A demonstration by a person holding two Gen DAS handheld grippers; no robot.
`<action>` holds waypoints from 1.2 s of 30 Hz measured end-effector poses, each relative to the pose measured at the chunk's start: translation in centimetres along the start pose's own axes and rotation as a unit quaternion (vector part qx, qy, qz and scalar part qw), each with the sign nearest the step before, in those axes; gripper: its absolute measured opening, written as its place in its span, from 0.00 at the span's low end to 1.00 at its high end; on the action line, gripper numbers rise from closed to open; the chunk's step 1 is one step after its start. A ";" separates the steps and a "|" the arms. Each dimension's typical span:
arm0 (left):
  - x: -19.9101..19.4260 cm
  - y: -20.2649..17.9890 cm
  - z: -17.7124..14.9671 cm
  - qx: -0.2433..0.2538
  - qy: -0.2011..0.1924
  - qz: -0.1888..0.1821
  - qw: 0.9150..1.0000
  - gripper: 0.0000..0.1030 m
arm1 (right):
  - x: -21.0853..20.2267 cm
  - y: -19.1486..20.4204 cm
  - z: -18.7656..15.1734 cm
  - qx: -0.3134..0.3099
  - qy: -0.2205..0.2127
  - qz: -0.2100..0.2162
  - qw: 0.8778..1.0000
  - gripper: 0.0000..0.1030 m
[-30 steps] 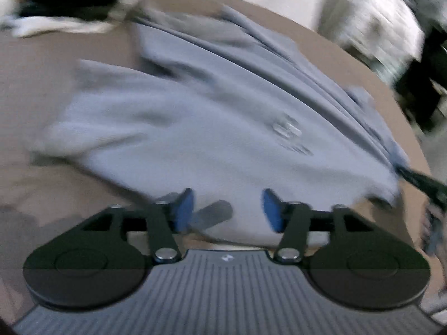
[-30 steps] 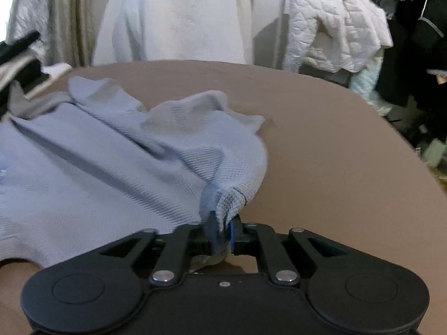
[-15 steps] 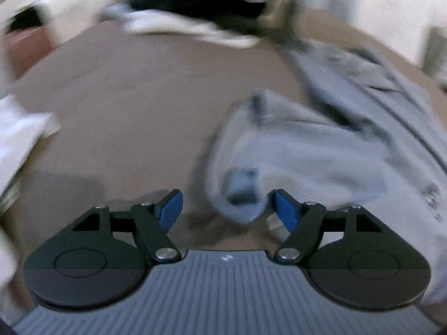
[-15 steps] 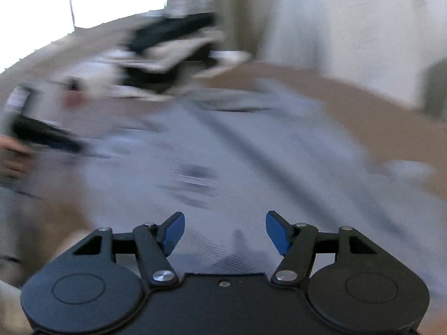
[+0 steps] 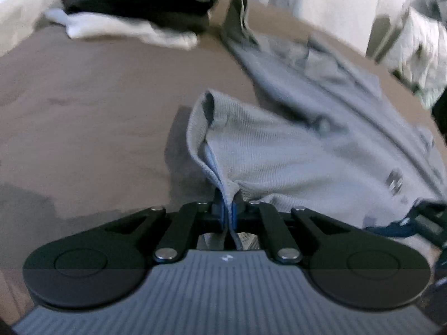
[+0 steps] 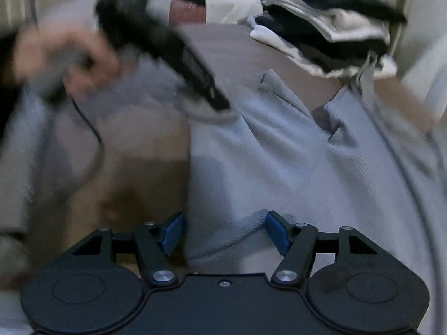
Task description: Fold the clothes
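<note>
Now, L gripper (image 5: 228,212) jaws clamped on blue top (image 5: 293,150), R gripper (image 6: 225,233) jaws apart.

We see dim, soft indoor light with a cool cast in both views. The gray shirt (image 5: 293,150) throws a dark shadow leftward onto the brown surface (image 5: 97,106). Fisheye bending curves the edges and darkens the corners. The person's hand (image 6: 64,58) and the far clothes pile (image 6: 329,19) smear with motion blur.

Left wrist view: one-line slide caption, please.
Left gripper shut on a corner of the light blue waffle-knit shirt lying on the brown table.
</note>
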State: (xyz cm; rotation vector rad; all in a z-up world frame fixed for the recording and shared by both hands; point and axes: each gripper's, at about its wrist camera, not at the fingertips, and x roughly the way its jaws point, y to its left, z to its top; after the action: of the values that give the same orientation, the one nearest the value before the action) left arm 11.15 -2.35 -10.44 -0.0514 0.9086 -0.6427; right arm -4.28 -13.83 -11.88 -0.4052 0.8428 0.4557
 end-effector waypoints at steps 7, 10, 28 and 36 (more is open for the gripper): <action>-11.3 -0.5 -3.0 -0.026 -0.084 0.002 0.996 0.04 | -5.0 -5.4 -1.4 0.239 -0.086 0.120 0.960 0.07; -13.5 -0.9 -4.5 0.008 -0.061 0.046 0.997 0.04 | -8.2 -5.9 -1.8 0.257 -0.137 0.228 0.929 0.07; -12.3 1.2 -6.2 0.000 0.011 0.138 0.990 0.28 | -11.9 -9.8 -10.0 0.349 -0.122 0.282 0.885 0.44; -7.8 -8.9 -1.8 0.097 -0.021 -0.025 0.995 0.44 | -23.5 -24.1 -25.6 0.509 -0.167 -0.038 0.844 0.45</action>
State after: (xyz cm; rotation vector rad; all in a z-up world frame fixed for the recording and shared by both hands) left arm 1.90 -4.99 -3.21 0.0859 0.8031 -0.7704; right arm -20.77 -52.13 -4.96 0.6176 0.6154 -0.0452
